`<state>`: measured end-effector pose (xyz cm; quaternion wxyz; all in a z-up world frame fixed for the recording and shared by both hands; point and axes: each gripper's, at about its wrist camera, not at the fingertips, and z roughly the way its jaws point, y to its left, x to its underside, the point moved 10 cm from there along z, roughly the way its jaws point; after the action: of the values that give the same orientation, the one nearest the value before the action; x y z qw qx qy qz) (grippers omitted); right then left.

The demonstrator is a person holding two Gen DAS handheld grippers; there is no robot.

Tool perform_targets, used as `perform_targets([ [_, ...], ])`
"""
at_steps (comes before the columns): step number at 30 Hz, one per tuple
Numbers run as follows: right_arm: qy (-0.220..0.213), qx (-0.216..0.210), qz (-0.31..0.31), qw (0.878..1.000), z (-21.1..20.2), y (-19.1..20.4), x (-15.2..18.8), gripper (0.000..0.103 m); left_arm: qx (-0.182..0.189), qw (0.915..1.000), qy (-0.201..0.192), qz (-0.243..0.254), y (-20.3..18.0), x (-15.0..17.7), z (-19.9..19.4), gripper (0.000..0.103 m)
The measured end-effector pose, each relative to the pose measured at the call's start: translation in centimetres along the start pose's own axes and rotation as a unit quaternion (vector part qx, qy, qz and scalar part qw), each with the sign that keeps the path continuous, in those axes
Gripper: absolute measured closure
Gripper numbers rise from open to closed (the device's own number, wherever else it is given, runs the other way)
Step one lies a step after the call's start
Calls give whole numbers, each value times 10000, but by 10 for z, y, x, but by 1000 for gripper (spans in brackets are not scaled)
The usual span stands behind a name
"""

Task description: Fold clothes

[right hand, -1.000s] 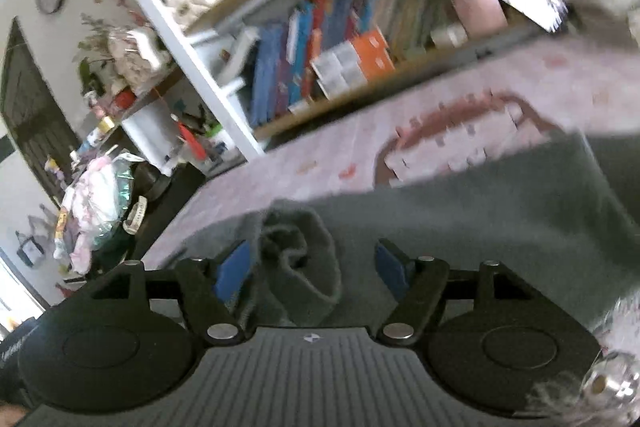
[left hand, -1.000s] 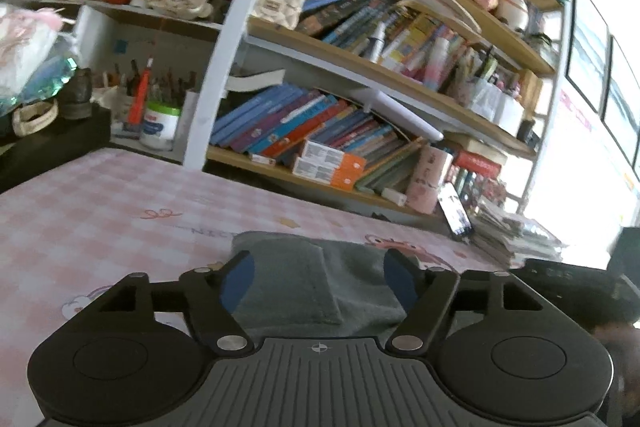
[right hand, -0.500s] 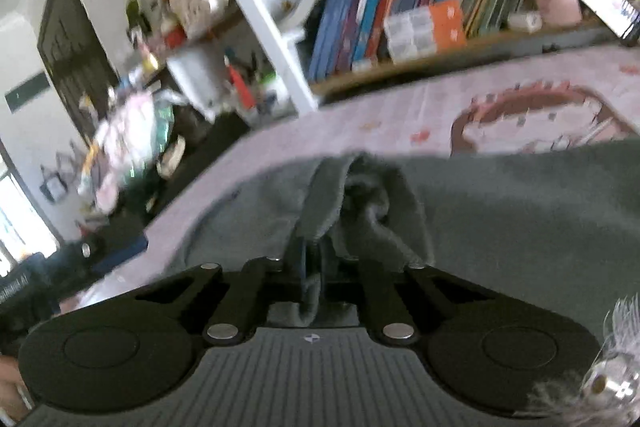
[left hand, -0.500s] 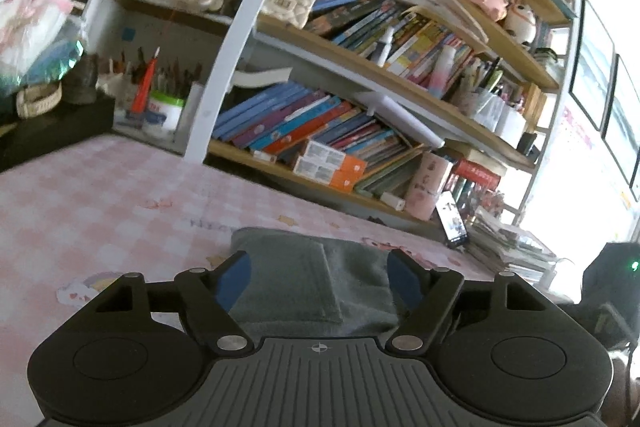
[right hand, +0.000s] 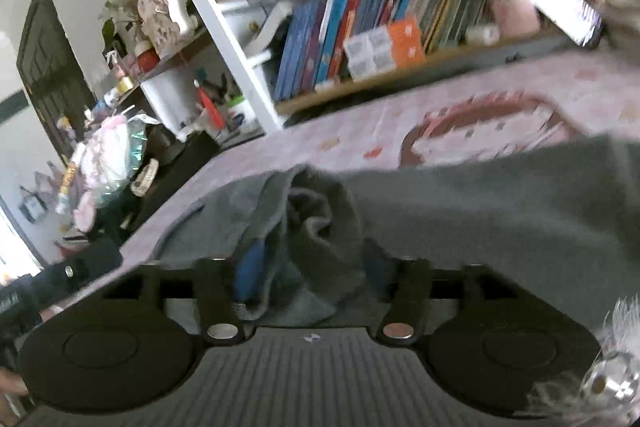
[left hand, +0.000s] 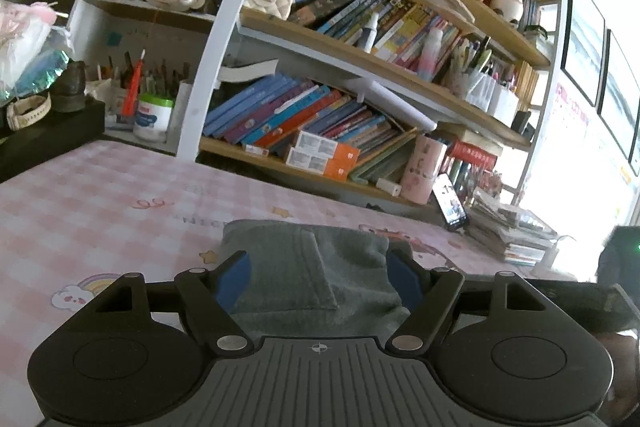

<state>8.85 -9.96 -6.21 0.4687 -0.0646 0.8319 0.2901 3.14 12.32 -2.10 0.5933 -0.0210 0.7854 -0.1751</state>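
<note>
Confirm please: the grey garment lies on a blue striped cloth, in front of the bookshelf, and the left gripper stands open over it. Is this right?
One detail is wrong. The cloth under the grey garment is pink and white checked, not blue striped, as the left wrist view shows. The rest holds: the bookshelf stands behind it, and the left gripper stands open over it.

Half a second ago the right gripper (right hand: 310, 273) was clamped tight on a bunched fold of the grey garment (right hand: 480, 211); now its jaws are opening again, and the fold stands loosely between the blue pads (right hand: 249, 273), which are partly covered by the cloth. A second ago the same jaws were wide, with the fold lying lower between them, so the cloth has been gathered into a higher ridge. In the left wrist view the scene has shifted only slightly, and more of the pink checked surface (left hand: 100, 195) shows.
</note>
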Motion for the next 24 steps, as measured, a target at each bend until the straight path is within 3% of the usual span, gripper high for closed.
perform_targets([
  [4, -237, 199, -206, 9993, -21, -5, -1, 37, 48, 10000, 22, 41, -7, 2, 1, 26],
  [9, -306, 441, -388, 9978, -36, -13, 4, 21, 49, 9994, 22, 351, -23, 8, -1, 16],
  [24, -470, 876, -36, 9950, -81, -62, 3, 11, -95, 9973, 122, 719, -51, 21, -2, 5],
])
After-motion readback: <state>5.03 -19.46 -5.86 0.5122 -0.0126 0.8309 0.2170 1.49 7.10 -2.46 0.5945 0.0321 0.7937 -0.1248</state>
